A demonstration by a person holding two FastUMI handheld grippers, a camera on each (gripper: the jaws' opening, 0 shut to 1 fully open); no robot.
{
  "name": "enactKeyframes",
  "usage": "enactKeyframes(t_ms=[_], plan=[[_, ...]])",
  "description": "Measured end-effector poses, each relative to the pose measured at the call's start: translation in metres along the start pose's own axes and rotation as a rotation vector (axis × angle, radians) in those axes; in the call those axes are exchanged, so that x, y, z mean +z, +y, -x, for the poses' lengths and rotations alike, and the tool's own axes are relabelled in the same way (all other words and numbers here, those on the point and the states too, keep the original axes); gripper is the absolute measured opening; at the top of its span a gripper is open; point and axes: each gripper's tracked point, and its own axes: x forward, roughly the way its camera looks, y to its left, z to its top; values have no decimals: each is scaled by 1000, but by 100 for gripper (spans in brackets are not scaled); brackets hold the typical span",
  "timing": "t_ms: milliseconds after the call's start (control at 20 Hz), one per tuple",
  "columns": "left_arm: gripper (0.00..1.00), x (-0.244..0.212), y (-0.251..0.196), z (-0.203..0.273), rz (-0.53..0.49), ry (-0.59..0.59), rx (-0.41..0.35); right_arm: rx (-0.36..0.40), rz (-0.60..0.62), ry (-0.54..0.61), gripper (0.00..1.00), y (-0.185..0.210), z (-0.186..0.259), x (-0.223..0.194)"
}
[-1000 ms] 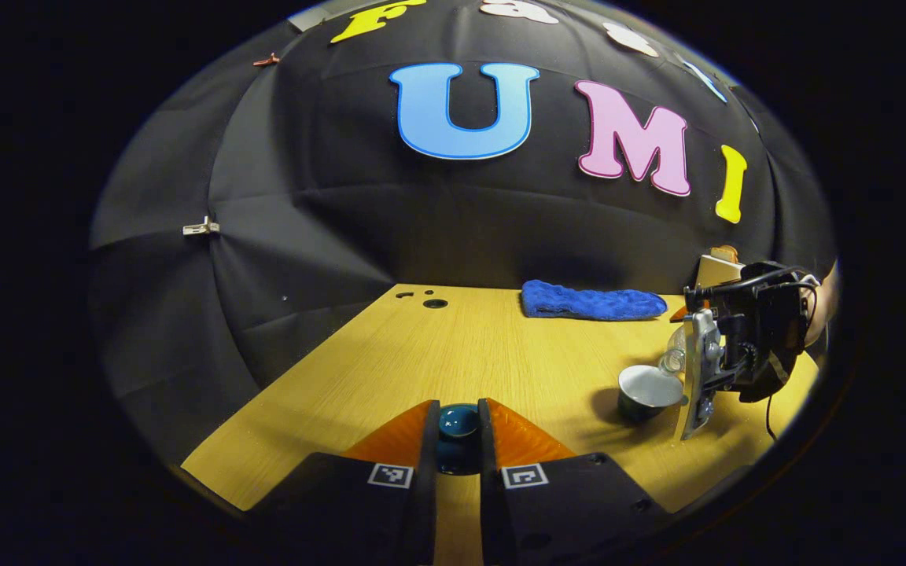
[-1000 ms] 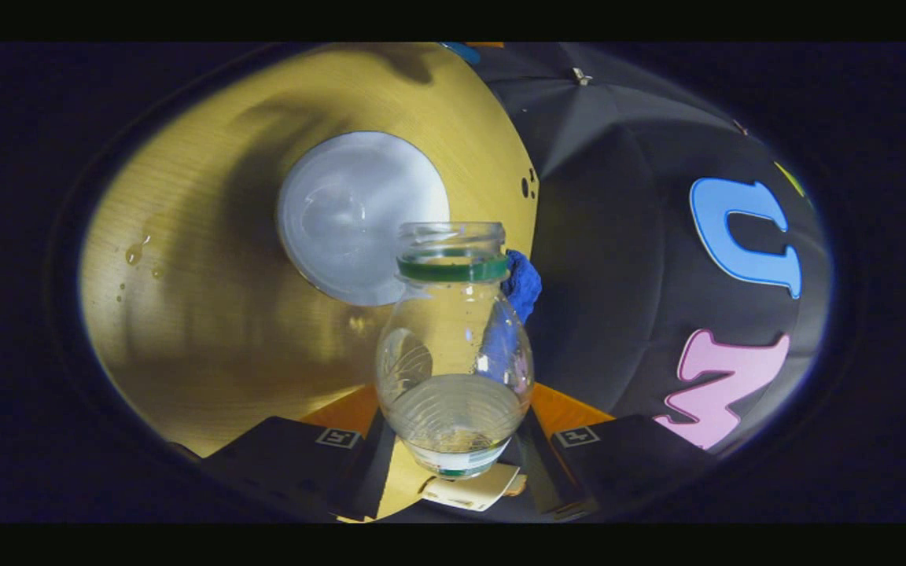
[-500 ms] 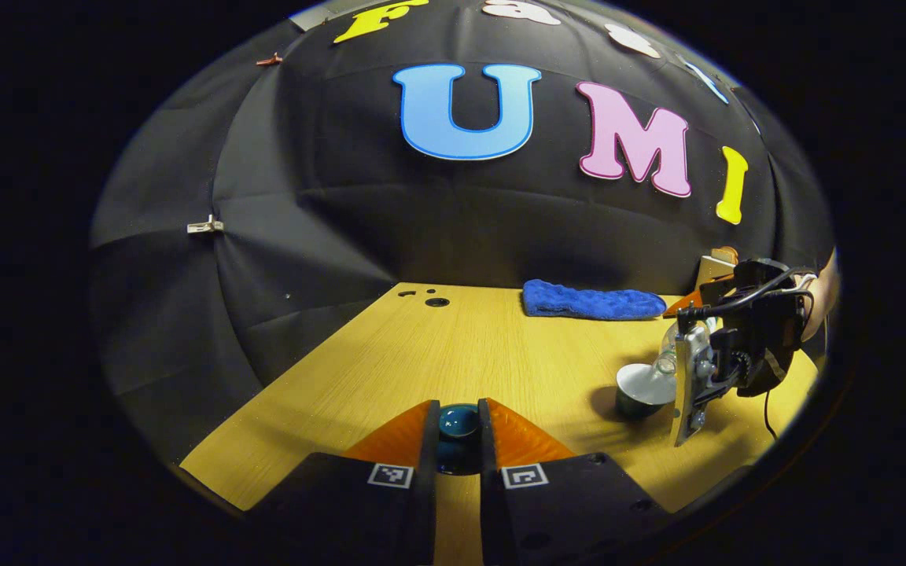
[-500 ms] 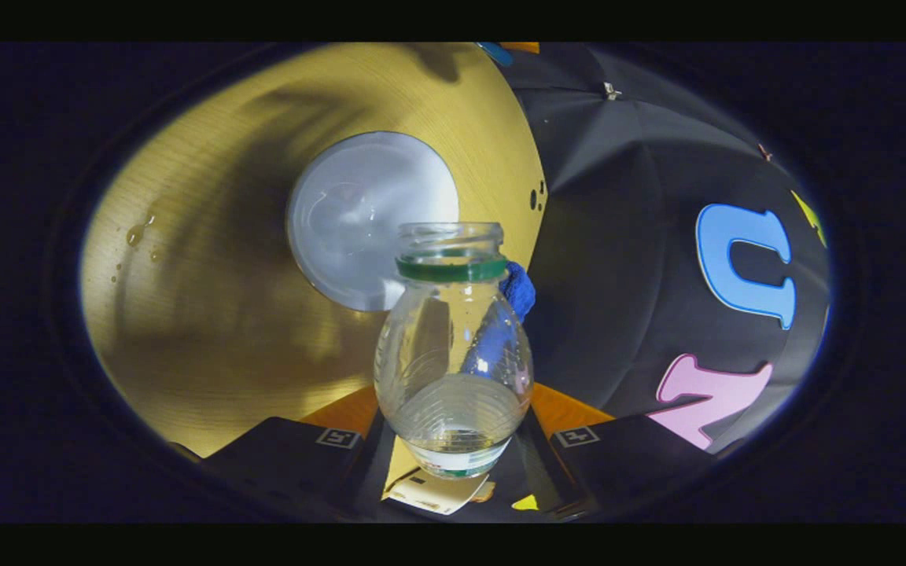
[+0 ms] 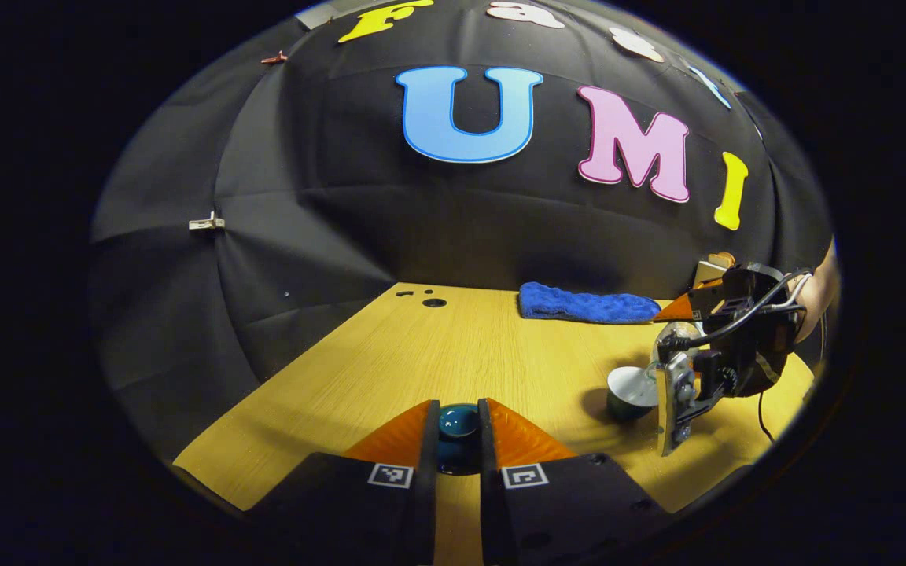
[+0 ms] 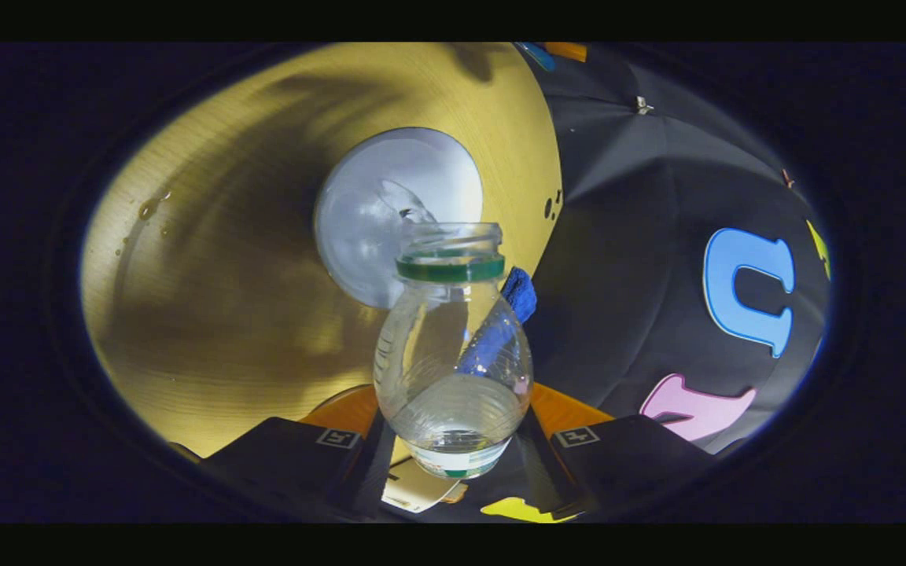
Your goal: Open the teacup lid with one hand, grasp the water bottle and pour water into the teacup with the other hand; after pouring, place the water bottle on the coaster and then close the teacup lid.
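You are mid-pour: your right gripper (image 6: 453, 440) clenches the water bottle (image 6: 453, 354), tipped over the open teacup (image 6: 390, 212) on the tabletop (image 5: 461, 354). Your left gripper (image 5: 458, 440) grips the teacup lid (image 5: 458, 424). Next, level the bottle for the coaster.

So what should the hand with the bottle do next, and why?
Probably keep tipping a little longer: the water bottle, held in the right gripper, has its mouth over the open teacup, with water left inside. The left gripper holds the lid aside.
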Motion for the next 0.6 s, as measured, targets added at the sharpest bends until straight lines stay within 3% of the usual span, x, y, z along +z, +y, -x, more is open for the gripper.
enactKeyframes(t_ms=[250,300,350,400,450,550,600], plan=[[27,-2,3,5,-3,2,5,11,21,18,74,1,-3,-5],[27,-3,4,6,0,5,7,12,26,19,70,1,-1,-6],[27,-5,4,7,4,7,9,12,36,17,74,0,-1,-5],[27,-4,4,7,8,7,10,8,51,14,70,0,-2,-4],[30,-6,5,7,10,9,12,6,64,15,74,-1,-1,-5],[27,-7,5,7,10,13,13,14,64,22,70,0,-6,-8],[27,-6,5,7,9,12,13,13,67,23,74,-2,-7,-8]])
